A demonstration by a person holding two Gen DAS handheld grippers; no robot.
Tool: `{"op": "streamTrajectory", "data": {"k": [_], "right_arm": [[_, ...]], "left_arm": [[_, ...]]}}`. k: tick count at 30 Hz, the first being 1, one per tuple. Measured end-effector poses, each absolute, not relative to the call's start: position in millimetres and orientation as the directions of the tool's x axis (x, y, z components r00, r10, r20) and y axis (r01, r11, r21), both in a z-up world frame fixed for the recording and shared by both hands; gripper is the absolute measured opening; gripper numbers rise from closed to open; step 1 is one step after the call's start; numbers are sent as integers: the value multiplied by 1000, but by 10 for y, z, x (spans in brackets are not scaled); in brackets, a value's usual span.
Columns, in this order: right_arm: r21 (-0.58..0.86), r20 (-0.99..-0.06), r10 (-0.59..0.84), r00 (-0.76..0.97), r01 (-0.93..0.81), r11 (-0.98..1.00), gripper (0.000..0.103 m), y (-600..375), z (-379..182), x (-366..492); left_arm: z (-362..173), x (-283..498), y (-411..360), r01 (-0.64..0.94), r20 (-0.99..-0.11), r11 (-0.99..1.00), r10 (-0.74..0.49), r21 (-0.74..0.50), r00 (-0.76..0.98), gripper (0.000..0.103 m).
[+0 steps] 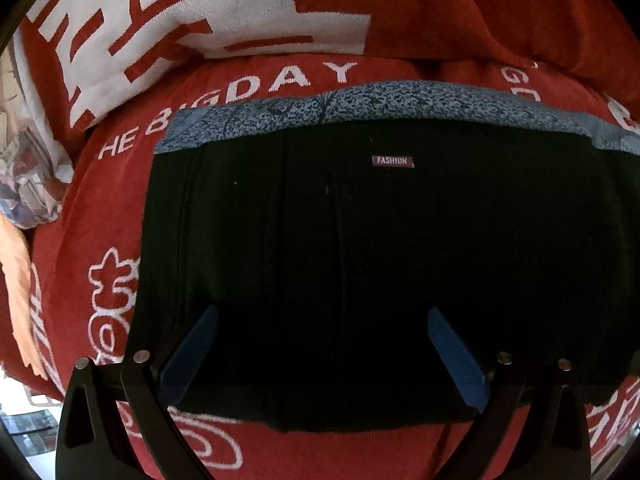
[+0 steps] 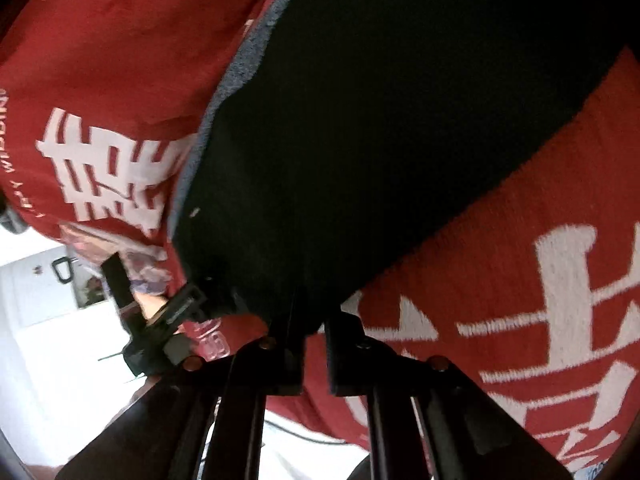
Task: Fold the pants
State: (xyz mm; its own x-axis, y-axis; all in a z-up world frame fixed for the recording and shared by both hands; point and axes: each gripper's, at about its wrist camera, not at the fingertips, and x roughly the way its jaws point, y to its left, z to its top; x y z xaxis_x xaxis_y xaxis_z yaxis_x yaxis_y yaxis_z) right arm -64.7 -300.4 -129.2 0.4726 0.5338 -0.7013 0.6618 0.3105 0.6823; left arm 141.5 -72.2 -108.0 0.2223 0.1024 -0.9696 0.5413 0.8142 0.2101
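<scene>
The black pants (image 1: 360, 248) lie folded into a compact rectangle on a red blanket, with a speckled grey lining (image 1: 360, 104) showing along the far edge and a small "FASHION" label (image 1: 392, 161) on top. My left gripper (image 1: 322, 322) is open, its blue pads (image 1: 192, 352) spread wide just above the pants' near part. In the right wrist view my right gripper (image 2: 314, 320) is shut on the near edge of the pants (image 2: 360, 140). The left gripper's body (image 2: 168, 320) shows at lower left of that view.
The red blanket (image 1: 100, 208) with white lettering covers the surface and is bunched up behind the pants (image 1: 240, 12). The blanket's edge and a white floor (image 2: 48, 360) lie at the left. Crumpled printed fabric (image 1: 28, 184) sits at far left.
</scene>
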Motion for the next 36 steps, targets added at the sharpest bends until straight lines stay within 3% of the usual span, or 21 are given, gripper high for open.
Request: {"op": "streamTrajectory", "data": {"k": [5,8,11,13,14,16,21,27,32,36], "right_arm": [[621,-776,401,487,701,350,20,-3623,-990,-1022],[601,-796,324,512,735,315,21,-4023,-952,-1114],[544,-839,267,474,748,380,20,-4200,-979,-998],[469,-883,246,399,764,444,10,-4264,-1063,-996],[469,-883,241,403,768,435,5,-4313,-1048,-1054],[456,-889,186,418,784,422,5,-4407,-929,-1198],[386,-917,31,398,863,325,17,-4912,-748,-1784],[404,-907,-75,414,907,120,17,-5707,-876,-2333],[413,-903,-91,420,907,84,21,-6156,-986,-2508],[458,-884,-75,462,887,62,21,-6304,-1068,-2563]], "left_arm": [[-802,1215,-951,578,-979,807,1,121,204,103],[-777,986,-1316,636,-982,769,-61,67,178,103],[-965,785,-1664,657,-990,752,-52,47,131,103],[-1150,712,-1732,644,-993,762,-8,71,120,103],[-1144,721,-1707,626,-992,778,-25,58,124,103],[-1133,780,-1638,602,-996,798,-29,29,86,103],[-913,826,-1693,626,-990,774,12,98,141,103],[-728,623,-2337,664,-986,747,-77,43,150,103],[-1036,330,-2775,672,-992,741,-75,10,98,103],[-1135,224,-2858,680,-989,730,-44,63,138,103]]}}
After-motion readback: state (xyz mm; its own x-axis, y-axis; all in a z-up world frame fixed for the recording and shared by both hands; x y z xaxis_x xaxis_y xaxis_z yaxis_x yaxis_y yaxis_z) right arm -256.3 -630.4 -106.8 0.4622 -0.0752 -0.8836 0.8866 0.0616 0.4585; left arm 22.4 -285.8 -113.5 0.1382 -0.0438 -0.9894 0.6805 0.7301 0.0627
